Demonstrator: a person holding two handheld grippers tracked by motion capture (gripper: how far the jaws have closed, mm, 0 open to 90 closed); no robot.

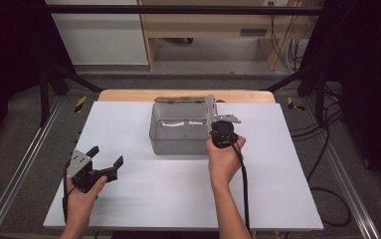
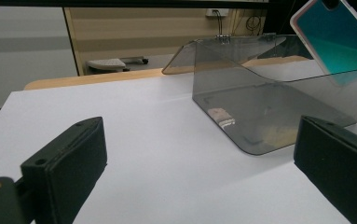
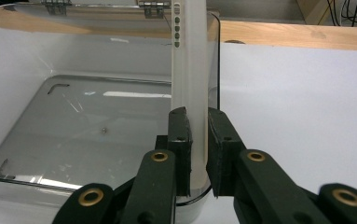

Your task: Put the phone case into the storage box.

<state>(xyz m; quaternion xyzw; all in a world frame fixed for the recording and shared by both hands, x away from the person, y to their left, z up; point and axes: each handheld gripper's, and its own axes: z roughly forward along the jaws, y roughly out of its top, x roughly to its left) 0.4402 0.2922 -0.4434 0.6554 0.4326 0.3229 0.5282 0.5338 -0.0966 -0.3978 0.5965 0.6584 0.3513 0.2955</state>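
Observation:
A smoky clear plastic box [image 1: 178, 134] stands at the back middle of the white table, its hinged lid [image 1: 178, 99] folded back and open. My right gripper [image 1: 212, 129] is shut on a phone case [image 1: 210, 110], holding it upright on its edge over the box's right wall. In the right gripper view the case [image 3: 190, 70] shows edge-on, translucent white with side buttons, pinched between the pads [image 3: 180, 135], and the box [image 3: 97, 126] is empty. The left gripper view catches the case's [image 2: 334, 37] teal face. My left gripper [image 1: 107, 155] hovers open at the front left, holding nothing.
The white board [image 1: 128, 199] lies on a wooden tabletop [image 1: 128, 94] that shows along the back edge. Metal frame rails [image 1: 19, 169] run along both sides. Cables [image 1: 327, 164] trail on the floor at the right. A wooden cabinet [image 1: 213, 25] stands beyond the table.

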